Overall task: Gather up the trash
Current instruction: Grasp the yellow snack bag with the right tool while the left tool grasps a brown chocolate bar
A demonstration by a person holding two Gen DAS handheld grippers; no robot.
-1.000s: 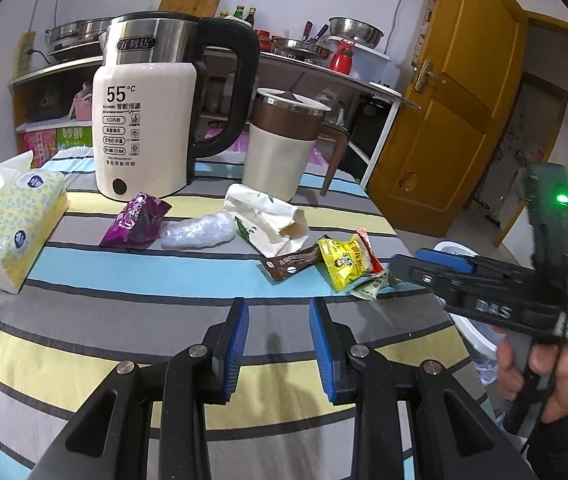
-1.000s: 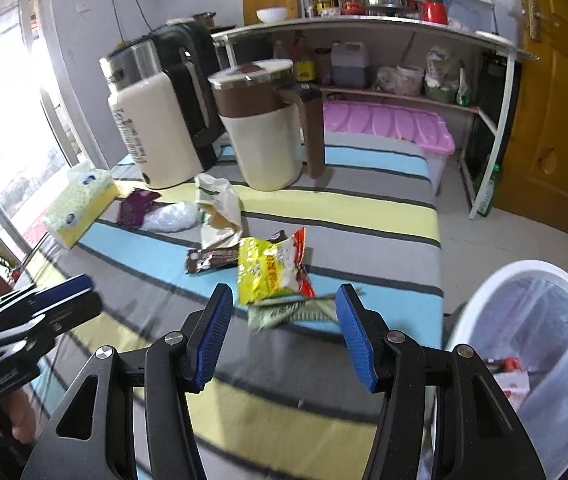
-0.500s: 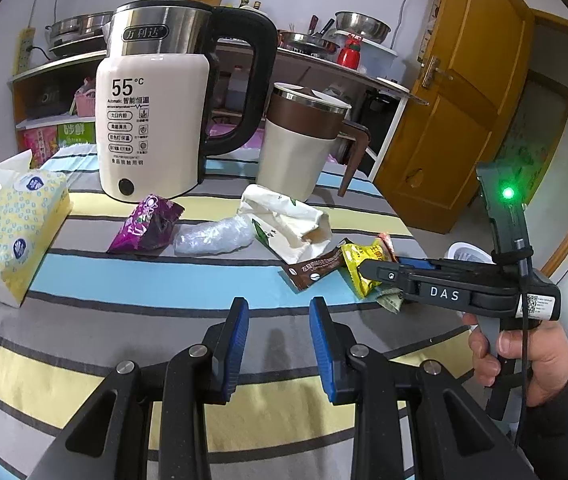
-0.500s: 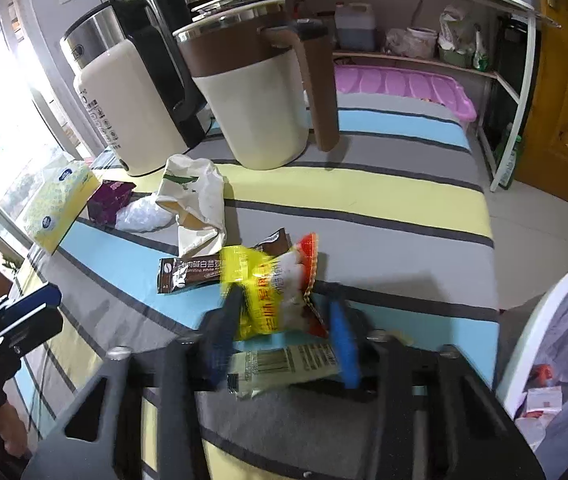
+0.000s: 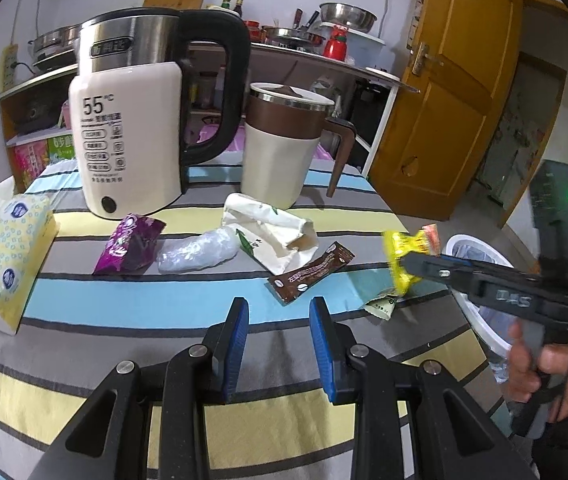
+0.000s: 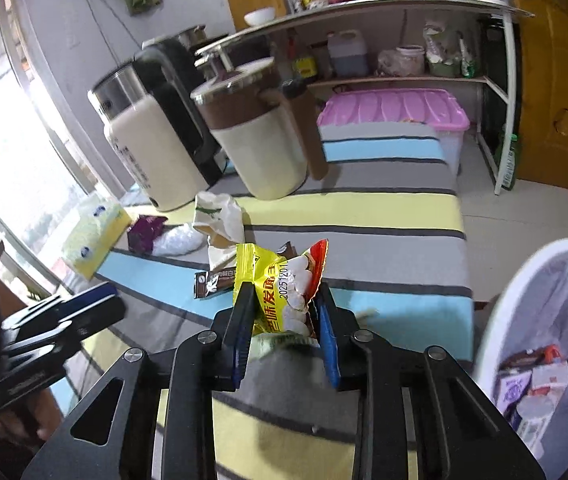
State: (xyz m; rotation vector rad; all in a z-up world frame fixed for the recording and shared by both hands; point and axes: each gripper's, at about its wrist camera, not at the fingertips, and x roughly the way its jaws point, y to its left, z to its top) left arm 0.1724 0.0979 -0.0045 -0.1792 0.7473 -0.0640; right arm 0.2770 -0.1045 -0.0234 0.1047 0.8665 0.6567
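Note:
My right gripper [image 6: 284, 312] is shut on a yellow snack wrapper [image 6: 284, 284] and holds it above the striped table, near its right edge; it shows too in the left wrist view [image 5: 406, 256]. My left gripper [image 5: 277, 332] is open and empty over the table's front. On the table lie a brown sachet [image 5: 310, 272], a white paper bag [image 5: 271, 232], a clear plastic wad [image 5: 197, 250], a purple wrapper [image 5: 129, 246] and a small green wrapper [image 5: 382, 304]. A white trash bin [image 6: 544, 320] with trash inside stands off the table's right side.
A white kettle [image 5: 131, 136] and a brown-and-cream jug [image 5: 279, 140] stand at the back of the table. A tissue pack [image 5: 1, 264] lies at the left. A shelf unit with a pink box [image 6: 396, 112] and a wooden door [image 5: 452, 92] are beyond.
My right gripper moved in over the yellow wrapper, shut on it and lifted it off the table toward the bin side. My left gripper stayed open and shifted little.

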